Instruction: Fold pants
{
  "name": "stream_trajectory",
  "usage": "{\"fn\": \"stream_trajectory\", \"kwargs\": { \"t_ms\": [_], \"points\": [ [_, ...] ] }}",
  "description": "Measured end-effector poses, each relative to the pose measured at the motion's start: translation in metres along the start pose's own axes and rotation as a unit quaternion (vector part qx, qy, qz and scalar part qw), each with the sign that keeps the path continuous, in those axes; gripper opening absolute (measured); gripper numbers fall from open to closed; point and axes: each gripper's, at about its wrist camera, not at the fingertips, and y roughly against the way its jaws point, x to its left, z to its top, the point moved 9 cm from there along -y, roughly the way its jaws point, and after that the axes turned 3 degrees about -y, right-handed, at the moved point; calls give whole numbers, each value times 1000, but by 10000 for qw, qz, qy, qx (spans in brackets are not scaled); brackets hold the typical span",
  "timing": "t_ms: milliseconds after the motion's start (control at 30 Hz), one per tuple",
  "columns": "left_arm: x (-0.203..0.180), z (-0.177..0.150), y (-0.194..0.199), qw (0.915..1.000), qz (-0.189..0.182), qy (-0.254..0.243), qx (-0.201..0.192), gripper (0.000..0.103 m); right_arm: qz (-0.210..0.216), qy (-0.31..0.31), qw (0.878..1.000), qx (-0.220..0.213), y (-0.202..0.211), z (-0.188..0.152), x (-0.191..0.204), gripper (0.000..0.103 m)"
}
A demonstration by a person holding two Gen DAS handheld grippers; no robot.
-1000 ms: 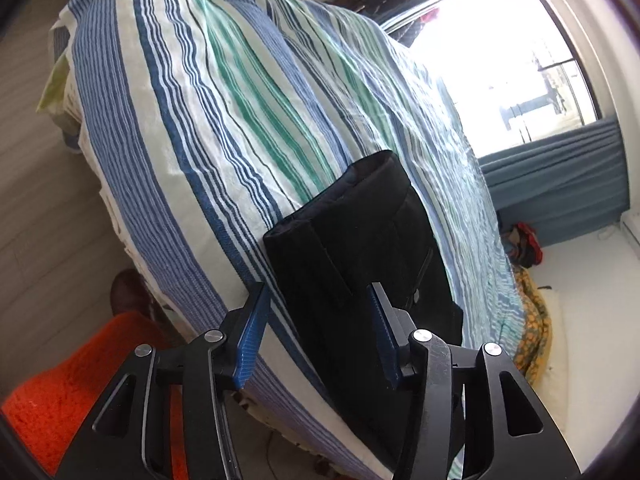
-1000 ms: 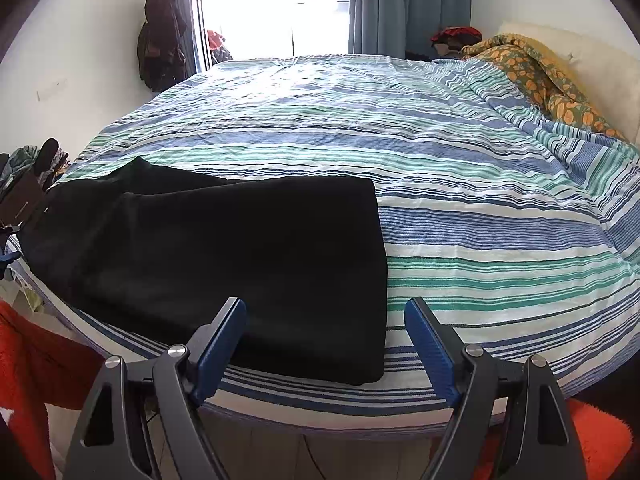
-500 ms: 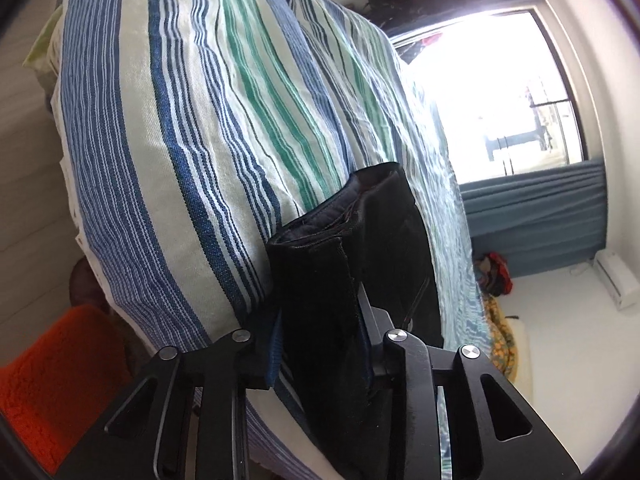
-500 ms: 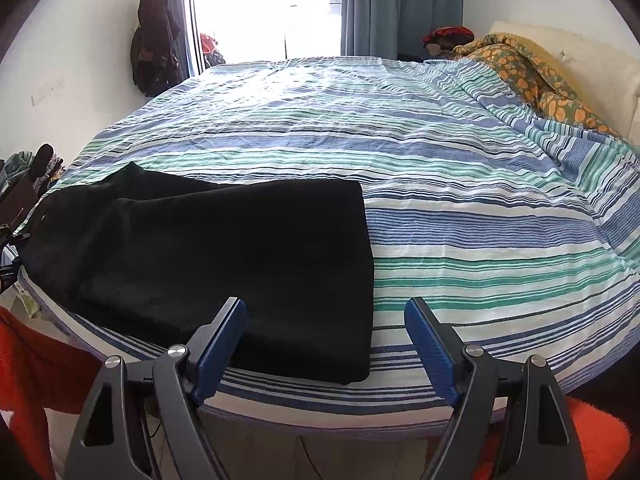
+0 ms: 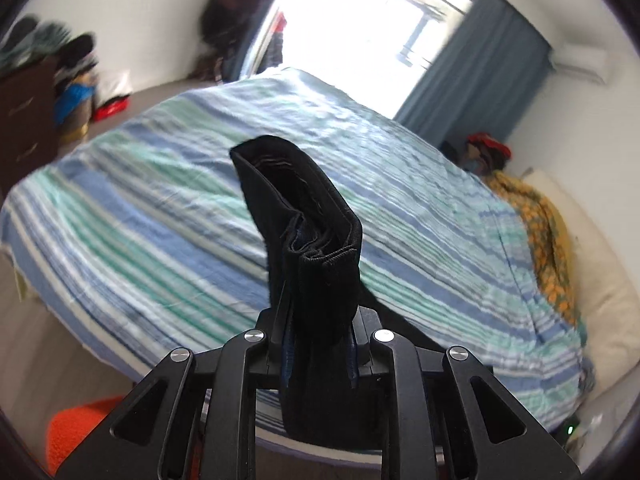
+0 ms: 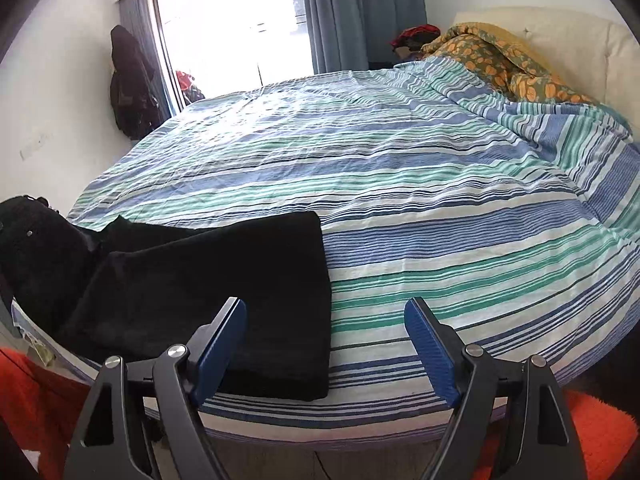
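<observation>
L tool (image 5: 318,354) closing, pinching black pants (image 5: 316,264); R tool (image 6: 326,344) spread over striped bed (image 6: 440,200)

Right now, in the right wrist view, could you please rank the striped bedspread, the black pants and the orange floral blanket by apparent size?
1. Striped bedspread, fills most of the frame.
2. Black pants, though nearness enlarges them.
3. Orange floral blanket, farther away, so true size is unsure.

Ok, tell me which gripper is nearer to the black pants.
Left. The left gripper is closing on the black pants, a folded end of the fabric pinched between its jaws. The right gripper hangs open at the bed's edge, near the pants' other end without touching.
</observation>
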Motion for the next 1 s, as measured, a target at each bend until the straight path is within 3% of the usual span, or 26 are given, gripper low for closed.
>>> {"fn": "stream_trajectory", "kwargs": {
  "t_ms": [100,233,300,367,433,467,567,600,667,767,833,867,900,1000],
  "points": [
    [-93,-16,-8,9935,-366,-1062,203,19,-47,-281,9996,-40,1,5,-15,81],
    [-193,-81,-52,9719,-830,-2052,797,19,-107,-605,9981,-58,4,8,-32,81],
    [-222,-126,-83,9611,-843,-2354,1169,22,-123,-717,9973,-37,4,7,-39,81],
    [-239,-178,-118,9439,-761,-2724,1706,30,-127,-799,9967,9,3,6,-44,81],
    [-247,-223,-134,9247,-702,-3018,2210,34,-155,-866,9961,19,4,4,-50,81],
    [-247,-236,-130,9204,-704,-3080,2305,37,-158,-891,9959,11,5,4,-52,81],
    [-241,-229,-97,9178,-1248,-3078,2175,52,-65,-954,9954,-49,11,4,-56,81],
    [-237,-216,-87,9222,-1376,-2941,2101,57,-35,-935,9956,-79,12,5,-56,81],
    [-219,-174,-71,9403,-1330,-2607,1738,66,36,-839,9964,-111,11,7,-50,81],
    [-173,-123,-81,9669,-714,-2136,1200,66,680,-916,9934,82,7,10,-25,81],
    [-144,-115,-101,9727,-291,-1979,1177,60,1469,-1138,9819,359,4,10,3,81],
    [-135,-121,-112,9716,-216,-1965,1302,48,1837,-1255,9733,570,0,9,18,81],
    [-131,-132,-122,9680,-240,-1982,1518,34,2169,-1366,9631,819,-4,7,32,81],
    [-131,-178,-129,9527,-554,-2211,2008,19,2731,-1673,9287,1870,-32,-9,60,81]
  ]
}}
